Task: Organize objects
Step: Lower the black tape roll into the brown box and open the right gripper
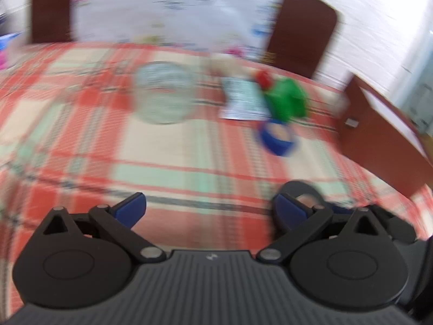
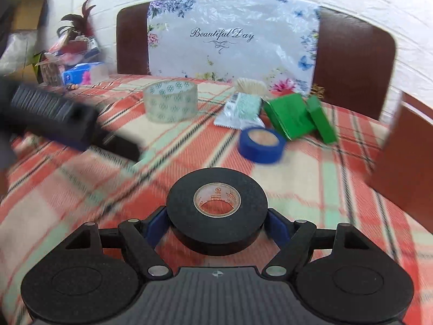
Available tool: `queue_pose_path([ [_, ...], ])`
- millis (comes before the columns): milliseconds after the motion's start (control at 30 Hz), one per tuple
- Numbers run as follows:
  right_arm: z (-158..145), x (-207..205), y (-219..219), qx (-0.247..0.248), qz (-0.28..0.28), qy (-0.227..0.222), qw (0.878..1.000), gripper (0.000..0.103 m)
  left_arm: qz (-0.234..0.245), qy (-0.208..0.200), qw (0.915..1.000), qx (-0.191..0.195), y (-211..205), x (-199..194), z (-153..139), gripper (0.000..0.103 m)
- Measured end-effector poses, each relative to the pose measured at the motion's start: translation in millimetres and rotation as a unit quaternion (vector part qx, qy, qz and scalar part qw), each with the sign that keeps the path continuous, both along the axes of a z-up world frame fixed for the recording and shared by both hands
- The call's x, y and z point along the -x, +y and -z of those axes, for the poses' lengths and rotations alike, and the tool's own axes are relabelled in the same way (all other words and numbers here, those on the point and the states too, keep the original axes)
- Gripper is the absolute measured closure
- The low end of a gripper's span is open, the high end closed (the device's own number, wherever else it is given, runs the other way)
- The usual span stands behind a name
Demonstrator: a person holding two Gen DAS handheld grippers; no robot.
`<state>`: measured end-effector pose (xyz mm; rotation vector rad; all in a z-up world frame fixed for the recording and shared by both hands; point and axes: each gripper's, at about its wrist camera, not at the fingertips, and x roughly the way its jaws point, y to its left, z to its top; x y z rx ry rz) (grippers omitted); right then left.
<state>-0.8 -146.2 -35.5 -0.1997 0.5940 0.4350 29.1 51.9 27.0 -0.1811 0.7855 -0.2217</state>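
Observation:
My right gripper (image 2: 216,223) is shut on a black tape roll (image 2: 216,197), held flat just above the plaid tablecloth. Ahead of it lie a blue tape roll (image 2: 261,143), a clear patterned tape roll (image 2: 170,101), a white-and-teal packet (image 2: 240,111) and green boxes (image 2: 295,115). My left gripper (image 1: 208,211) is open and empty over the cloth; its view is blurred. It shows the clear tape roll (image 1: 163,94), the packet (image 1: 243,98), the green boxes (image 1: 288,98) and the blue tape roll (image 1: 278,135). The left gripper's body (image 2: 54,111) shows at the left of the right wrist view.
The plaid tablecloth (image 2: 338,189) covers the table. Brown chair backs (image 2: 354,62) and a floral "Beautiful Day" sheet (image 2: 230,40) stand behind it. Clutter with a blue tissue box (image 2: 84,73) sits at the far left. A brown chair (image 1: 384,135) stands at the right.

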Motion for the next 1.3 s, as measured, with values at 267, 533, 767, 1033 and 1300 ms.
queue_pose_path([
  [267, 2, 10, -9, 0.003, 0.003, -0.008, 1.000, 0.028, 0.091, 0.068, 0.9935, -0.004, -60, -1, 20, 0.029],
  [533, -10, 25, -20, 0.005, 0.016, -0.083, 0.996, 0.028, 0.108, 0.051, 0.9924, -0.027, -89, -6, -7, 0.073],
  [767, -64, 2, -76, 0.011, 0.095, -0.217, 0.971, 0.028, 0.169, -0.066, 0.9825, -0.043, -158, -30, -83, 0.073],
  [1033, -83, -71, -159, -0.014, 0.167, -0.193, 0.967, 0.028, 0.214, -0.109, 0.9684, -0.066, -250, -92, -94, 0.072],
  [1300, -64, -130, -196, -0.066, 0.168, -0.108, 0.978, 0.027, 0.203, -0.066, 0.9723, -0.095, -280, -136, -67, 0.070],
])
